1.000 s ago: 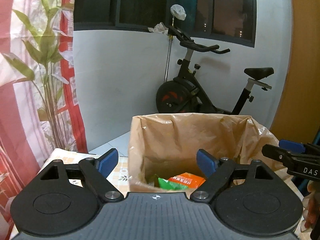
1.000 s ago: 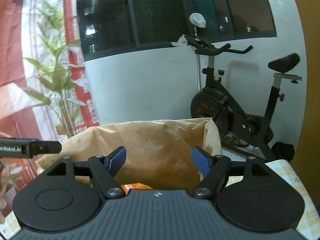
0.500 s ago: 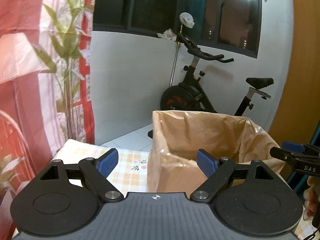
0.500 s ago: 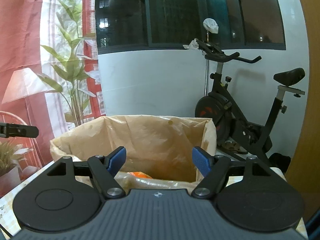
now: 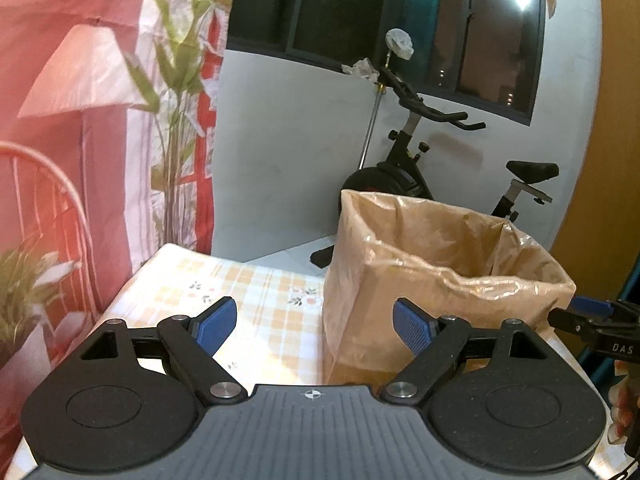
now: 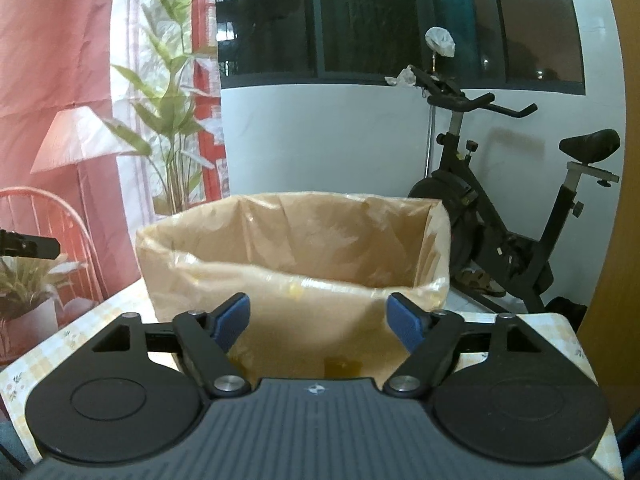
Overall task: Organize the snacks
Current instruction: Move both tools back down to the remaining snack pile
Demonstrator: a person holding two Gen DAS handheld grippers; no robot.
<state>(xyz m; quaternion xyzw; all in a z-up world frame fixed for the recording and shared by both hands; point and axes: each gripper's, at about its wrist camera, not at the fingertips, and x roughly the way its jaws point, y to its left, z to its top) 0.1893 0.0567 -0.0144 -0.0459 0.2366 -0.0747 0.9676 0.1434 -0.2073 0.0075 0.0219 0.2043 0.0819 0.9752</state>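
Note:
A cardboard box lined with a clear plastic bag stands on the checked tablecloth. Its inside is hidden from both views, so no snack shows. My left gripper is open and empty, a little in front of the box's left corner. In the right wrist view the box fills the middle. My right gripper faces its near wall from a short way back, with its jaws opening and nothing between them. The right gripper's tip shows at the left view's right edge. The left gripper's tip pokes in at the right view's far left.
An exercise bike stands on the floor behind the table, against a white wall below dark windows. A pink backdrop printed with a plant and lamp hangs on the left. The tablecloth lies bare left of the box. A hand shows at the right edge.
Both grippers have drawn back from above the box and sunk a little. The snack packets inside it have dropped out of sight. The left gripper has shifted left, so the box sits right of centre.

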